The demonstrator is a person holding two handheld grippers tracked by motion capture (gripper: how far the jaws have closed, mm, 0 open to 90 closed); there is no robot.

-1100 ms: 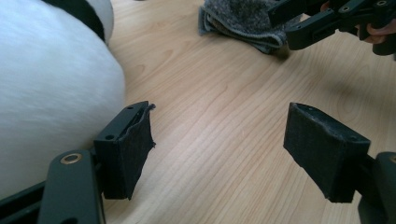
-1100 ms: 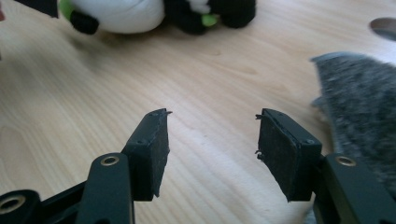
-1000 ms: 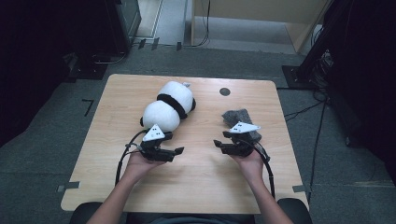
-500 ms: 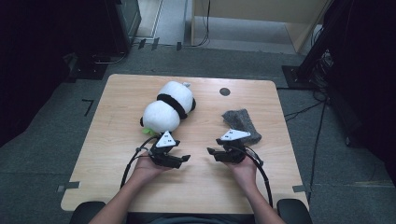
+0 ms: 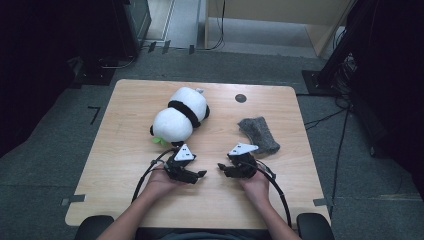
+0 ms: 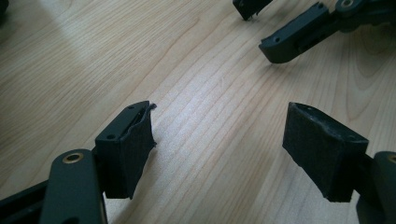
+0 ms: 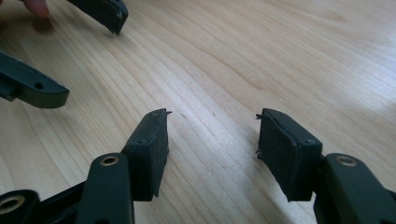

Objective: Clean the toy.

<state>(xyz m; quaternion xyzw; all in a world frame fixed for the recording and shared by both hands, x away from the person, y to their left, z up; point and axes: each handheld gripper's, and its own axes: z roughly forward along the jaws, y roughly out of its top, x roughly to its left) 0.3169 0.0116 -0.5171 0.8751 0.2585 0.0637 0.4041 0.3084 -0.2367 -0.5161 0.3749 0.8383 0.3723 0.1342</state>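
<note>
Claws (image 5: 210, 174) agape over bare table (image 5: 125, 150), clear of panda (image 5: 180, 117)

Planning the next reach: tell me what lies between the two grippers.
Only bare table. In the high view the left gripper and right gripper point at each other; both gripper views show plain wood between them.
</note>
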